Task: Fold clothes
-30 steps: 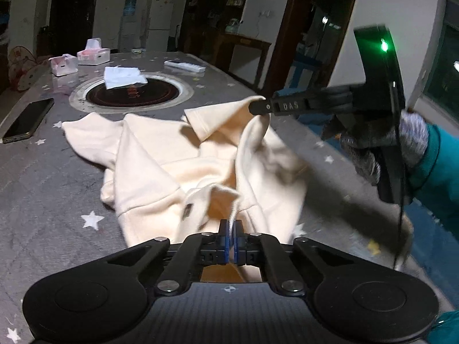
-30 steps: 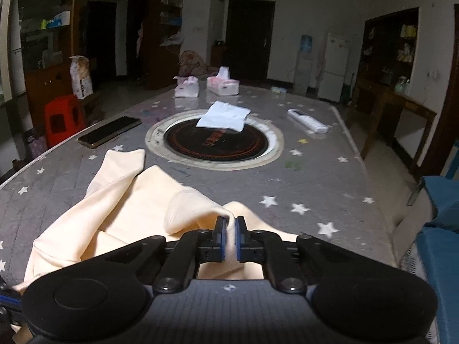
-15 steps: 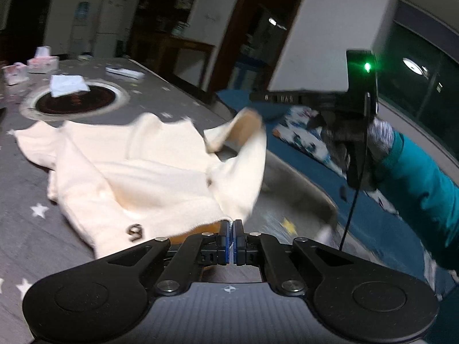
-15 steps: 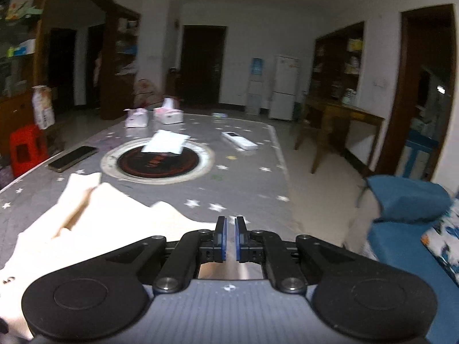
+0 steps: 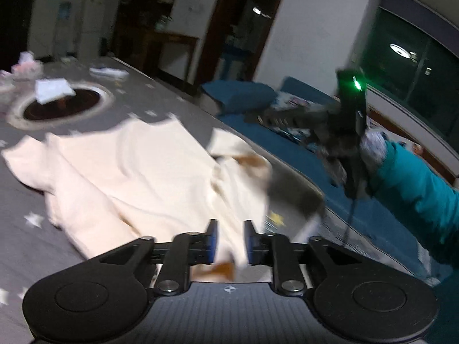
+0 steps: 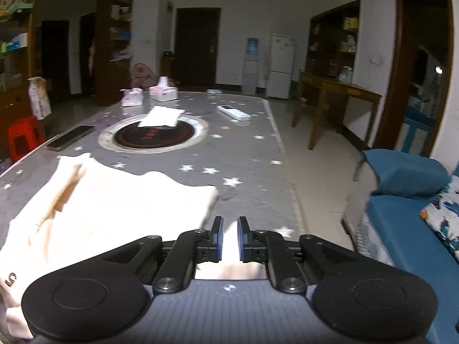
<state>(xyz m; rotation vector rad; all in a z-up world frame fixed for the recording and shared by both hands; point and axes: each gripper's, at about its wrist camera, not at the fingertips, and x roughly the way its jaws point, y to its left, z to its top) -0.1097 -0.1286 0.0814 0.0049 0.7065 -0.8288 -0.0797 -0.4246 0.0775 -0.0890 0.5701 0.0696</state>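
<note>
A cream sweatshirt (image 5: 143,172) lies spread and rumpled on the grey star-patterned table (image 5: 172,106). My left gripper (image 5: 231,238) is at its near hem. Its jaws are opening, and a fold of cloth stands loosely between the parted pads. In the right wrist view the sweatshirt (image 6: 114,200) lies left of my right gripper (image 6: 229,238). Those jaws are opening slightly, with cream cloth showing in the narrow gap. The left wrist view shows the right gripper (image 5: 258,119) blurred, above and right of the garment's far corner, with no cloth hanging from it.
A phone (image 6: 70,137), a white remote (image 6: 233,112), tissue boxes (image 6: 163,91) and a white cloth (image 6: 160,116) on the round inset lie farther back. A blue sofa (image 6: 401,229) stands past the table's right edge. The teal sleeve (image 5: 416,180) holds the right gripper.
Both grippers were shut on the sweatshirt and held it lifted. Now both sets of jaws have parted, the right-hand corner has dropped onto the table, and the garment lies flatter.
</note>
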